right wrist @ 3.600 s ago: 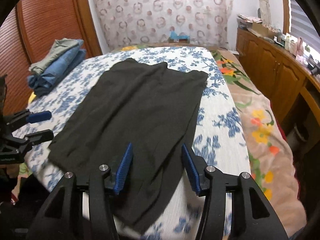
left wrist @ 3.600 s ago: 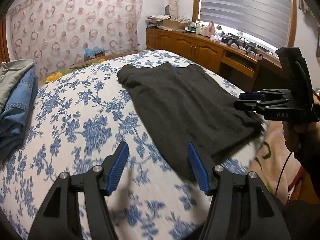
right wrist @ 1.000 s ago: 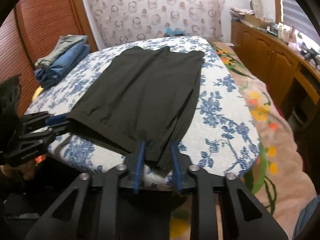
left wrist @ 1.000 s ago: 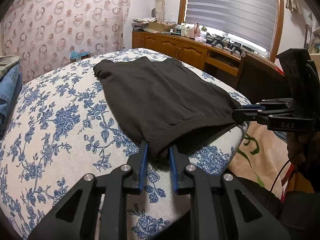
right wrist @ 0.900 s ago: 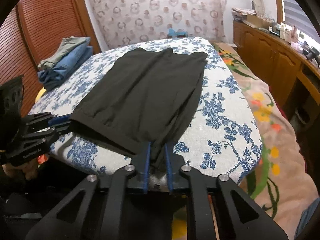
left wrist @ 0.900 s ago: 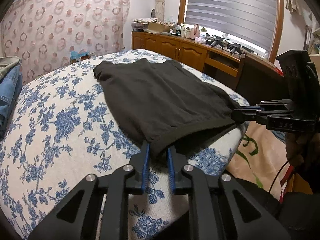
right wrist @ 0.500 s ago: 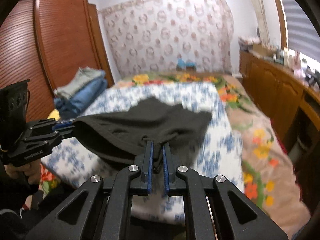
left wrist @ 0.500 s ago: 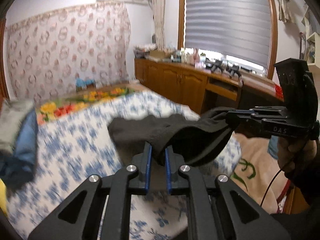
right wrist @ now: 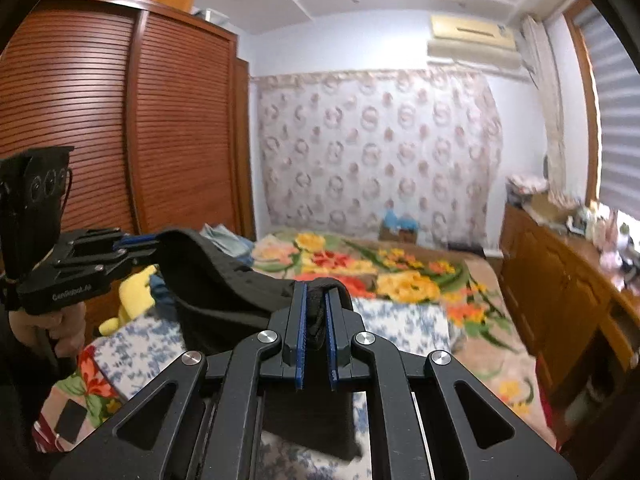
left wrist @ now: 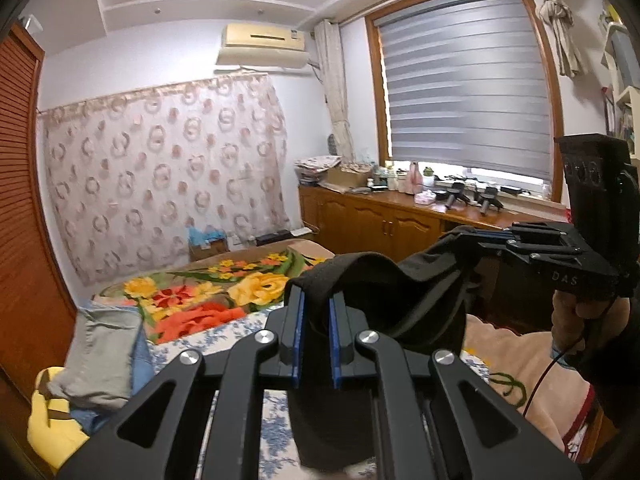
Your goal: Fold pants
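Holding black pants point(left wrist: 404, 296) in air above bed point(left wrist: 224, 336), both grippers clamped on hem edge. Left gripper point(left wrist: 316, 316) fingers nearly closed, fabric pinched between blue pads point(left wrist: 298, 332). Right gripper point(right wrist: 314, 320) same, narrow gap filled with cloth. Pants sag between grippers, rest hanging down. Folded clothes stack point(left wrist: 104, 356) on bed at left, by wardrobe point(right wrist: 120, 128).

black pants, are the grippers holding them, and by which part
Yes. The left gripper and right gripper are each shut on one end of the banded edge of the black pants, which are lifted and sag between them.
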Tool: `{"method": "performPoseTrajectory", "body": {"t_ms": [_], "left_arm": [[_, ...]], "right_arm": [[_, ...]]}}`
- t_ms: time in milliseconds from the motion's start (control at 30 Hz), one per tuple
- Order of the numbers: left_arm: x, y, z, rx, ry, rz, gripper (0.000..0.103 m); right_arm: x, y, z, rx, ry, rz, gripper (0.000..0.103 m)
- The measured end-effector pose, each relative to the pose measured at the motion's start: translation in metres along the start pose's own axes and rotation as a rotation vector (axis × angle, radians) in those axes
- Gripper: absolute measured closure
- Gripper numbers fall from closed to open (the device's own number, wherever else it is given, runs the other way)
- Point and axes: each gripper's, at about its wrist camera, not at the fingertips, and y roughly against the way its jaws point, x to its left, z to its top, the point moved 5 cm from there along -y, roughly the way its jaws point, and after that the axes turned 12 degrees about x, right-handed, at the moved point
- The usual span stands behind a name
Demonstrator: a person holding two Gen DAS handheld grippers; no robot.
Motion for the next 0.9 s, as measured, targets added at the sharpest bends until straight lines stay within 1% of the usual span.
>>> {"method": "performPoseTrajectory", "body": {"t_ms": [100,167,200,267,333,400,467,500,533,567,600,633,667,700,733,767,800,833,900], "left_arm": [[0.019,-0.011,-0.01,0.025,0.023,0.023,0.095],[0.036,-0.032,-0.018,0.059,0.046,0.035,0.095],[0.046,-0.043,-0.019,0.072,0.049,0.056,0.095],[0.067,-0.065,-0.012,0.081,0.074,0.084,0.095],[0.083,-0.076,0.005,0.062,0.09,0.09,0.095],[0.099,-0.078,0.031,0.013,0.092,0.127,0.095],[0.104,-0.077,0.049,-0.017,0.083,0.121,0.095],[0.104,-0.077,0.052,-0.021,0.062,0.124,0.095],[0.105,-0.079,0.051,-0.022,0.042,0.15,0.095],[0.108,-0.082,0.046,-0.011,0.041,0.154,0.095],[0.109,-0.088,0.036,0.012,0.046,0.141,0.095],[0.11,-0.094,0.025,0.038,0.052,0.137,0.095],[0.111,-0.103,0.004,0.081,0.056,0.14,0.095],[0.11,-0.11,-0.01,0.112,0.057,0.137,0.095],[0.108,-0.121,-0.033,0.163,0.058,0.125,0.095],[0.104,-0.128,-0.052,0.201,0.057,0.118,0.095],[0.102,-0.135,-0.074,0.239,0.06,0.117,0.095],[0.097,-0.142,-0.095,0.278,0.068,0.111,0.095],[0.084,-0.151,-0.131,0.34,0.1,0.087,0.095]], "right_arm": [[0.007,-0.012,0.007,0.01,0.015,0.029,0.097],[0.009,-0.034,0.008,0.041,0.02,0.048,0.097],[0.011,-0.044,0.008,0.055,0.025,0.052,0.097],[0.011,-0.073,0.013,0.084,0.046,0.042,0.098],[0.01,-0.099,0.024,0.1,0.056,0.035,0.098],[0.004,-0.118,0.045,0.079,0.064,0.011,0.098],[-0.003,-0.125,0.076,0.012,0.071,-0.03,0.098],[-0.005,-0.126,0.089,-0.022,0.076,-0.044,0.098],[-0.007,-0.127,0.099,-0.047,0.077,-0.047,0.098],[-0.009,-0.129,0.103,-0.05,0.078,-0.051,0.098],[-0.01,-0.133,0.104,-0.044,0.083,-0.053,0.098],[-0.011,-0.143,0.099,-0.022,0.086,-0.052,0.098],[-0.012,-0.151,0.091,0.003,0.085,-0.048,0.098],[-0.013,-0.162,0.078,0.04,0.08,-0.039,0.098],[-0.013,-0.179,0.056,0.1,0.071,-0.022,0.098],[-0.013,-0.19,0.041,0.14,0.063,-0.013,0.098],[-0.012,-0.205,0.018,0.2,0.049,0.002,0.098],[-0.011,-0.213,0.002,0.237,0.042,0.015,0.098],[-0.002,-0.229,-0.04,0.321,0.044,0.036,0.098]]}}
